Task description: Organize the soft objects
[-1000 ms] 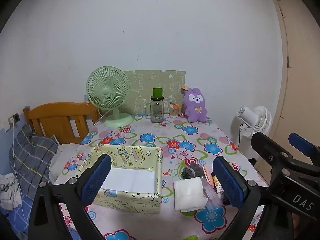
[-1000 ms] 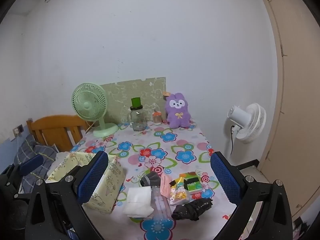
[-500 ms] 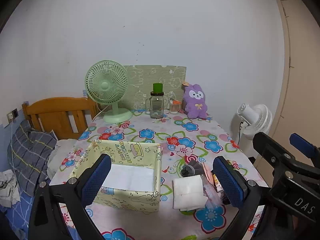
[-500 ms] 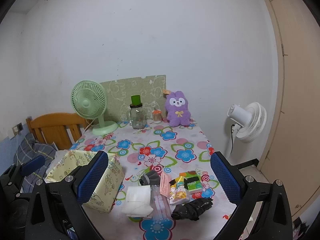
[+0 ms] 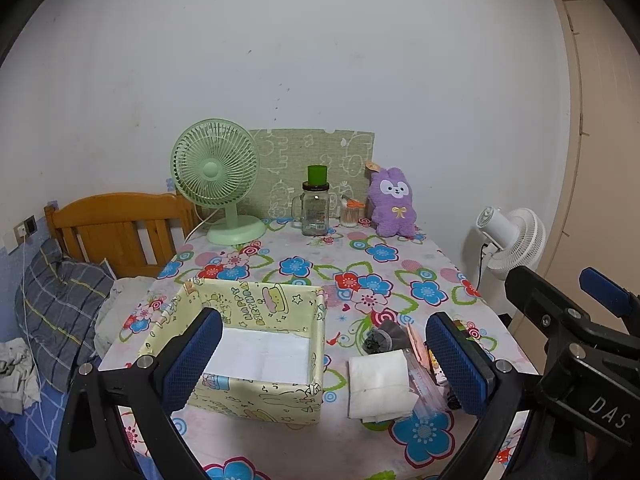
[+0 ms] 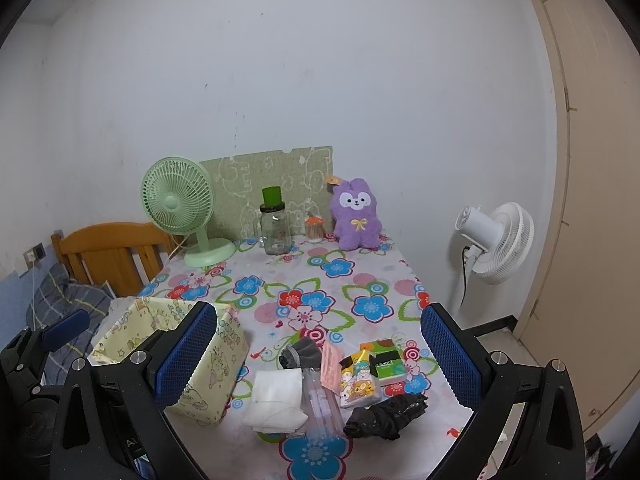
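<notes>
A yellow patterned box (image 5: pixel 256 344) (image 6: pixel 208 356) stands open on the floral table, white sheet inside. To its right lie a folded white cloth (image 5: pixel 378 384) (image 6: pixel 276 396), a grey rolled sock (image 5: pixel 380 338) (image 6: pixel 300 354), a black crumpled cloth (image 6: pixel 386 414), a clear bag (image 6: pixel 320 400), a pink packet (image 6: pixel 330 368) and tissue packs (image 6: pixel 372 368). My left gripper (image 5: pixel 324 364) is open and empty above the near table edge. My right gripper (image 6: pixel 316 360) is open and empty, hovering above the pile.
At the table's back stand a green desk fan (image 5: pixel 218 184), a glass jar with green lid (image 5: pixel 316 208), a small swab jar (image 5: pixel 352 214) and a purple plush rabbit (image 5: pixel 392 204). A wooden bed headboard (image 5: pixel 116 228) is left; a white floor fan (image 6: pixel 496 236) is right.
Both views have tilted slightly, so the table and its objects sit a little lower in frame. Nothing on the table has moved; both grippers stay open.
</notes>
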